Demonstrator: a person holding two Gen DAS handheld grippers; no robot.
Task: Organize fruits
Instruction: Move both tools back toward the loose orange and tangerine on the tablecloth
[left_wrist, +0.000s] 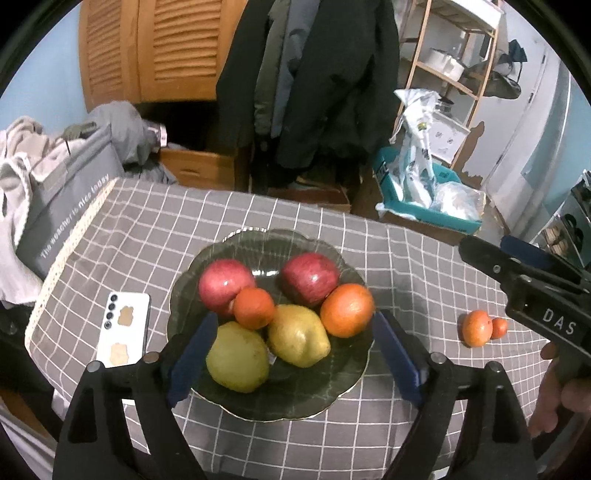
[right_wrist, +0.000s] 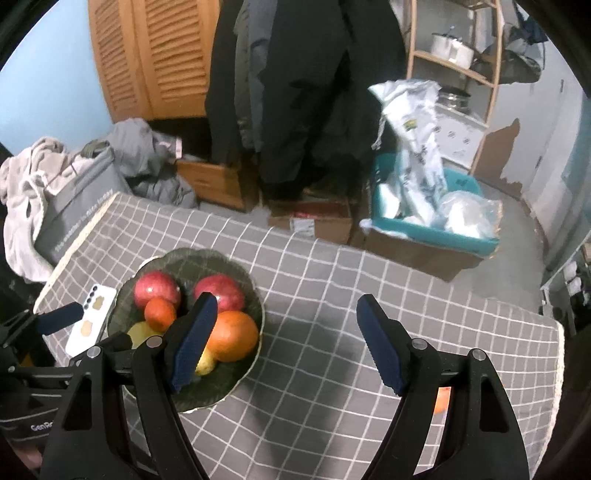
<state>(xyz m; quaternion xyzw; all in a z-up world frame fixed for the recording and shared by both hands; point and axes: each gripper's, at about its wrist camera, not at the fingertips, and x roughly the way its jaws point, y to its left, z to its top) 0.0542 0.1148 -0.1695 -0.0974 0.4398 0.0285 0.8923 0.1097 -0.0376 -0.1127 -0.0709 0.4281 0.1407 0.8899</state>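
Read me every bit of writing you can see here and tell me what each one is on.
"The weather is nice today" on the grey bag left of the table.
"DAS" on the right gripper, seen from the left wrist view.
"GenR", cut off, on the black device at the lower left of the right wrist view.
Print on the white plastic bags and the label on the cardboard box: too small and blurred to read.

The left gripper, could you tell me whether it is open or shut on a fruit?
Open. The left gripper has its blue pads spread either side of the pears, touching neither.
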